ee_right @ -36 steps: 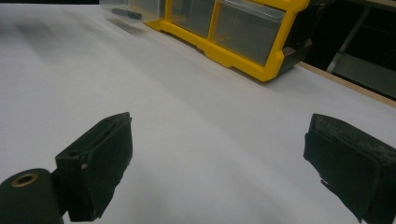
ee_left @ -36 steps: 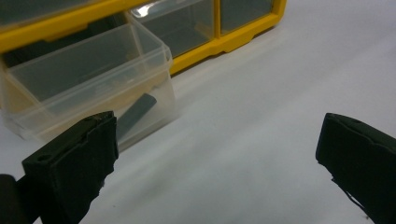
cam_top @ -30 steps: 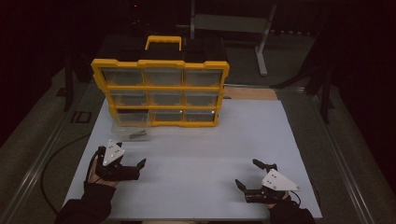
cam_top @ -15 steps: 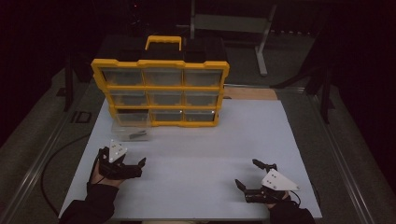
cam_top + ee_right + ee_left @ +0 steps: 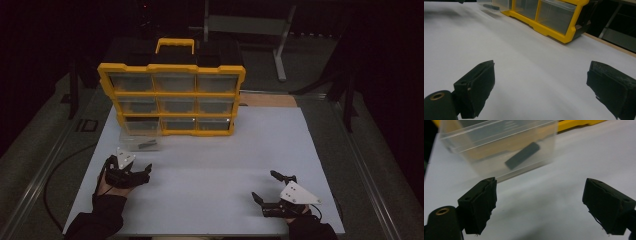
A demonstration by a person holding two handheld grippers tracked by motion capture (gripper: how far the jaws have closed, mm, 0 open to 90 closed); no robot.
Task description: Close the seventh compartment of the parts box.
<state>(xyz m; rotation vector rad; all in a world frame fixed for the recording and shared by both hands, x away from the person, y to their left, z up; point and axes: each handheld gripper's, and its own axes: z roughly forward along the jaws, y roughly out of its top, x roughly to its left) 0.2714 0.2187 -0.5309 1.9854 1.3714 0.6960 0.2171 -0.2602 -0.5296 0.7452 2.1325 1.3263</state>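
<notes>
**Black jaws, grey plates, dark sleeves**

Each hand wears a dark glove and dark sleeve. The left gripper is black, with a pale grey three-cornered plate on top; the right gripper matches it. Up close the jaws are blocky black pads with ragged, worn edges, and a brass-ringed hole sits beside each left jaw.

The clear drawer at the upper left of the left gripper view is thin, glossy see-through plastic; the dark flat piece inside looks matt. The organiser at upper centre of the high view is smooth yellow plastic with clear fronts. The table is matt white and smooth. The pads are matt black, rough-edged rubber or foam.
</notes>
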